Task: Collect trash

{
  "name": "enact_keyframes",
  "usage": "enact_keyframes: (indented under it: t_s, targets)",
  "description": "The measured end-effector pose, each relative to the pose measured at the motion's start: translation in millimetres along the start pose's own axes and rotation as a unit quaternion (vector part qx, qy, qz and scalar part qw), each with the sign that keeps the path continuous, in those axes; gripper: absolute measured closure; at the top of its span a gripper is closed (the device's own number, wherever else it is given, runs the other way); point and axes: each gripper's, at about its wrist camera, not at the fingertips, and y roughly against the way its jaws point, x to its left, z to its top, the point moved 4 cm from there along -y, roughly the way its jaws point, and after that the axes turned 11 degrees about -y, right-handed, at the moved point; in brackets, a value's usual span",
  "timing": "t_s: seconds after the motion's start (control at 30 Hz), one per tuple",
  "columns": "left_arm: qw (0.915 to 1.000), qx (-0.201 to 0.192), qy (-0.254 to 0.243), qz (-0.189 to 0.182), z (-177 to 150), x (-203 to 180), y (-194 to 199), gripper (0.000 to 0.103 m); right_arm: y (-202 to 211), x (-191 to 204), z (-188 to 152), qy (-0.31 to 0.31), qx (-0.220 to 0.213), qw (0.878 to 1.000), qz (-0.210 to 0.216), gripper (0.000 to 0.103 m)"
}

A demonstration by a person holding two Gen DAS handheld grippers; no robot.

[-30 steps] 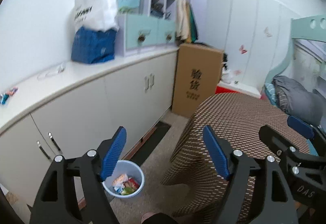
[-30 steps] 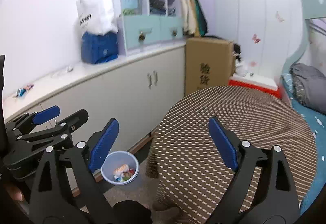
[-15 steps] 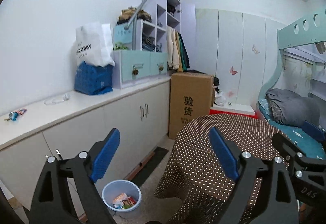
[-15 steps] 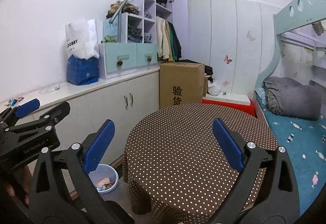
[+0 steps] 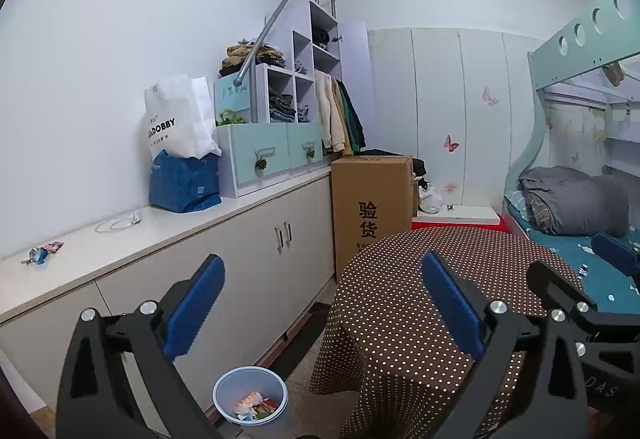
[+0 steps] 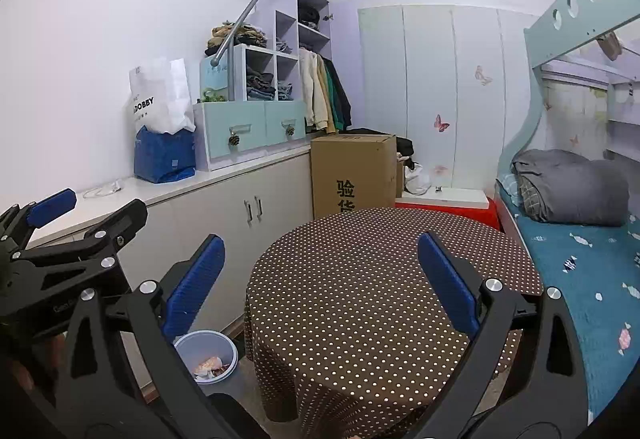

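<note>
A pale blue bin (image 5: 250, 401) stands on the floor between the cabinet and the round table, holding several scraps of colourful trash; the right wrist view shows the bin (image 6: 206, 355) too. A small colourful wrapper (image 5: 42, 251) and a clear plastic scrap (image 5: 118, 223) lie on the white counter. My left gripper (image 5: 324, 303) hovers in front of the table, its jaws opening with nothing between them. My right gripper (image 6: 320, 279) is open and empty over the table's near edge. Each gripper shows at the side of the other's view.
The round table has a brown polka-dot cloth (image 6: 360, 279). A white counter (image 5: 248, 205) over cabinets runs along the left wall, bearing bags and drawers. A tall cardboard box (image 5: 372, 207) stands behind the table. On the right is a bunk bed (image 6: 580, 247) with a grey duvet.
Both views have pulled back from the table and tilted up toward level, so more of the room shows. The left gripper's jaws have spread wider.
</note>
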Motion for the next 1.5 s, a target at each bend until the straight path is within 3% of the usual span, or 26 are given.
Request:
enact_keyframes:
  t_s: [1.5]
  targets:
    - [0.9995,0.010,0.011,-0.027,-16.2,-2.6,0.6,0.006,9.3,-2.2,-7.3,0.012,0.000,1.000,-0.005,0.007]
